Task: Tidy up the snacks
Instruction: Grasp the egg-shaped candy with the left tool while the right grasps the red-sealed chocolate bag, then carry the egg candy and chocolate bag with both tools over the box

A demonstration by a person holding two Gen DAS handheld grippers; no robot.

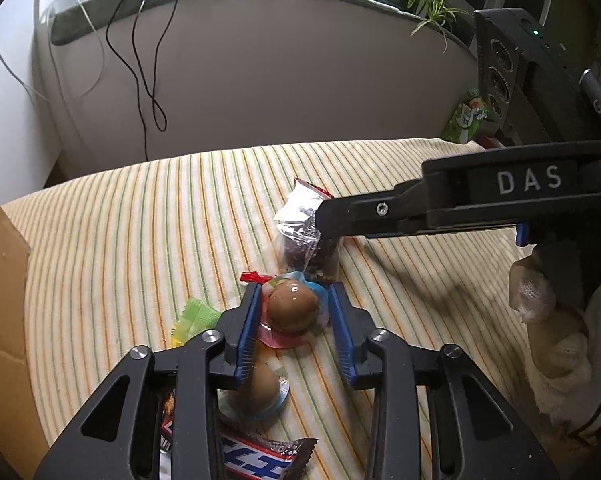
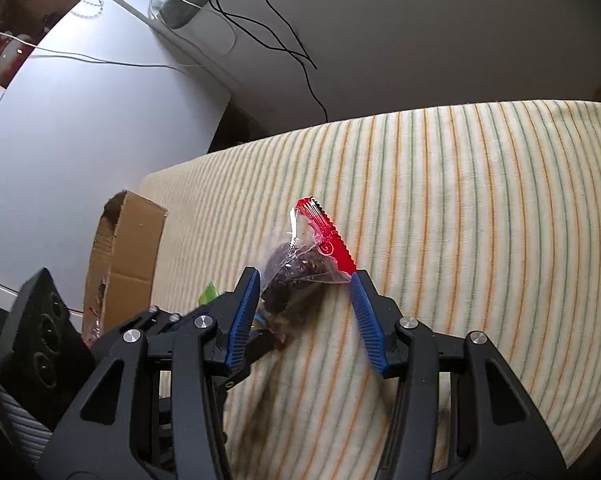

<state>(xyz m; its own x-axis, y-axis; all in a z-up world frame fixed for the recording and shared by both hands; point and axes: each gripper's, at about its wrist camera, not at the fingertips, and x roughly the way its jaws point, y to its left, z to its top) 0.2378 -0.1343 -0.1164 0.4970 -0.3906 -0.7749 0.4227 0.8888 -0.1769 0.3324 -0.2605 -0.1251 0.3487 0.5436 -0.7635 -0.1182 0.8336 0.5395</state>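
The left gripper is spread around a brown jelly cup on the striped cloth, its pads just beside the cup and not visibly pressing. The right gripper is also released, straddling a clear dark-snack packet. The packet's long axis runs toward one o'clock, red seal farthest, with the cardboard box at ten o'clock; the right gripper looks nearer to the packet.

Two jelly cups (perhaps more)
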